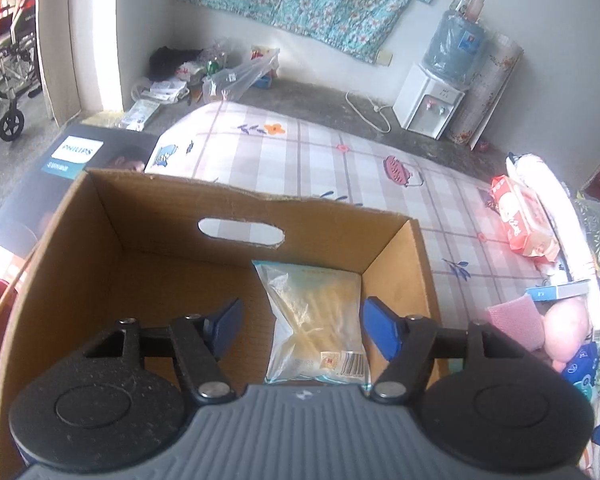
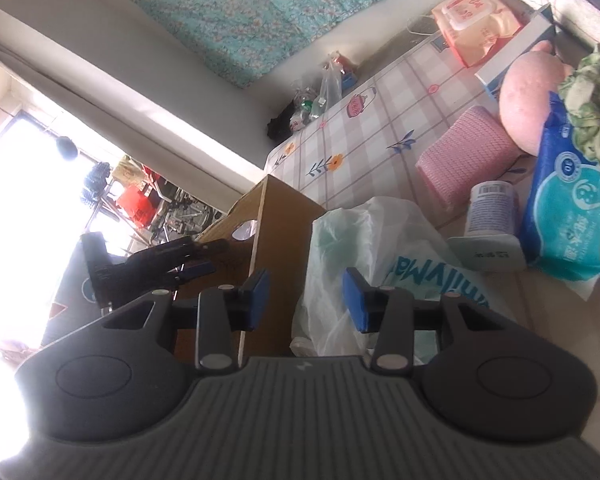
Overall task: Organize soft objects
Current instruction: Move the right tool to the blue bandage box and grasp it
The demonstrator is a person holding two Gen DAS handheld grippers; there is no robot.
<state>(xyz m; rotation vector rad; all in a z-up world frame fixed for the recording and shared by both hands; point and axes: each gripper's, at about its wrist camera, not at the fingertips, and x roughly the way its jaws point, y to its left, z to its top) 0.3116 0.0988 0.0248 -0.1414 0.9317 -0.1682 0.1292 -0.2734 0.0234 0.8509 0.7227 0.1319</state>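
An open cardboard box [image 1: 112, 216] stands on the checked bed sheet [image 1: 340, 168]. On its floor, at the right, lies a clear bag of pale yellow strips [image 1: 316, 320]. My left gripper [image 1: 304, 326] hangs open over the box, above the bag and not touching it. It also shows dark in the right wrist view, over the box [image 2: 188, 256]. My right gripper [image 2: 307, 300] is open beside the box's outer wall [image 2: 284, 216]. A crumpled white plastic bag [image 2: 352, 232] lies between and beyond its fingers. The left pad stands clear of the bag.
To the right on the bed lie a pink cloth roll [image 2: 468, 156], a blue tissue pack [image 2: 568, 208], a white tube [image 2: 492, 208], a pink plush [image 2: 528, 96], a green cloth [image 2: 592, 108] and an orange wipes pack [image 1: 520, 216]. A dark Philips carton [image 1: 80, 152] sits behind the box.
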